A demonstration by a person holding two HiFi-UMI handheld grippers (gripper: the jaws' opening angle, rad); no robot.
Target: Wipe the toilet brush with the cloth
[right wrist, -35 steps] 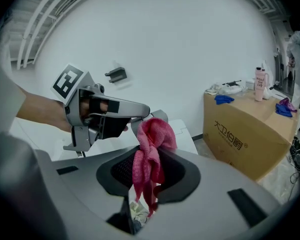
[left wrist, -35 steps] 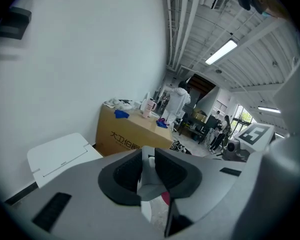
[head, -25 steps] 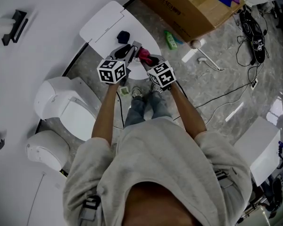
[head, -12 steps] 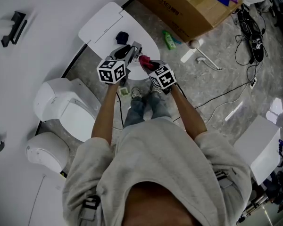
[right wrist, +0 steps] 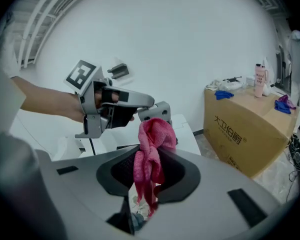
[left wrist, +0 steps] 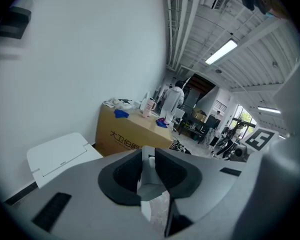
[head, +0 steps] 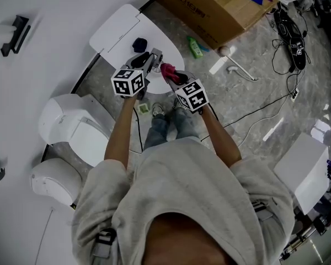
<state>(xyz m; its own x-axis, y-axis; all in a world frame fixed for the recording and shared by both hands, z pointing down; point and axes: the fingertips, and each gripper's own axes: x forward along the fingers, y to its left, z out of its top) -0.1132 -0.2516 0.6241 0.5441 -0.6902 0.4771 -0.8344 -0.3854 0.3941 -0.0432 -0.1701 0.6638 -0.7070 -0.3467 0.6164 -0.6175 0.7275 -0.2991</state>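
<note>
My left gripper (head: 148,63) is shut on a grey-white toilet brush part (head: 153,56) and holds it above the white lid (head: 113,29). That part shows between its pads in the left gripper view (left wrist: 151,180). A pink cloth (head: 168,70) is bunched in my right gripper (head: 175,78), which is shut on it. In the right gripper view the cloth (right wrist: 151,140) hangs down between the pads, and its top touches the grey brush end (right wrist: 157,112) that the left gripper (right wrist: 140,106) holds out. A dark object (head: 139,44) lies on the lid behind.
A cardboard box (head: 209,4) stands at the back, with a green bottle (head: 195,47) and a white stick-like thing (head: 240,69) on the floor beside it. Cables (head: 287,35) run at the right. White toilet units (head: 71,128) stand at the left, a white box (head: 303,170) at the right.
My right gripper has shifted a little with the pink cloth against the brush. The left gripper has kept still.
</note>
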